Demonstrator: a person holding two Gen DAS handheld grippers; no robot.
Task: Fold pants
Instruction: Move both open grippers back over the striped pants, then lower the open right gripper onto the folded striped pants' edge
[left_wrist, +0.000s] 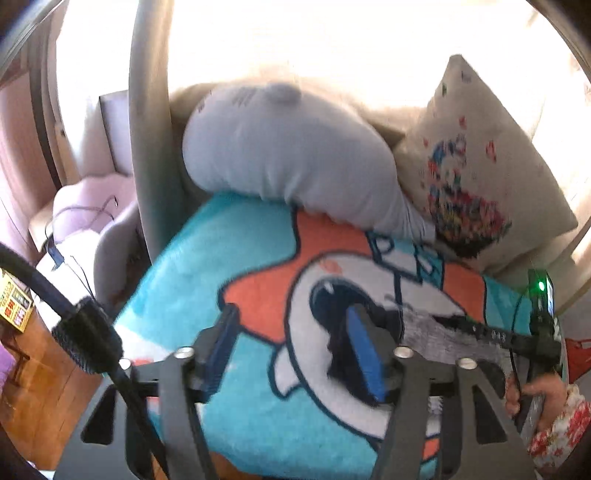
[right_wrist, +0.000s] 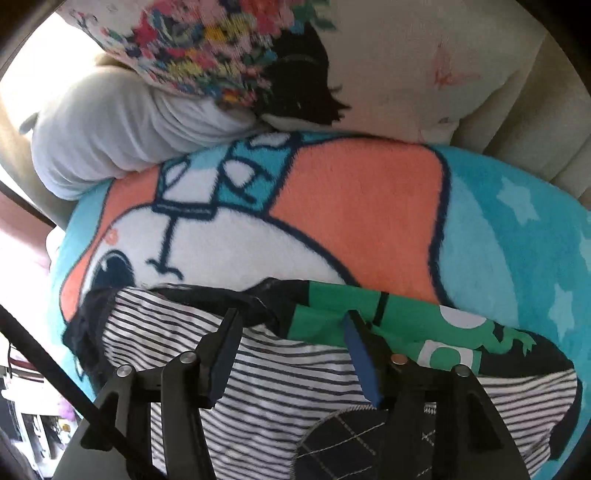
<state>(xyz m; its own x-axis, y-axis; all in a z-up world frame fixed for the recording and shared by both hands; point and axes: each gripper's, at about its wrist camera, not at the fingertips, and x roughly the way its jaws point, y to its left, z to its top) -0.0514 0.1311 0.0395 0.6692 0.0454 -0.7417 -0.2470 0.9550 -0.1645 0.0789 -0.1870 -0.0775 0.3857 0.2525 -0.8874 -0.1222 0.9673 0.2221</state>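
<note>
Our right gripper (right_wrist: 291, 328) hangs with jaws spread and nothing between them, directly above the striped black-and-white pants with green cartoon print (right_wrist: 280, 373). These lie bunched on the fluffy turquoise-and-orange cartoon blanket (right_wrist: 351, 206), so we judge that 0 folds are finished. Our left gripper (left_wrist: 291, 325) is likewise spread and holds nothing, over bare blanket; the pants lie just to its right.

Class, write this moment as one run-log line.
left gripper: open, empty, above blanket | right gripper: open, over striped pants | pants: unfolded on blanket | fold: not begun
</note>
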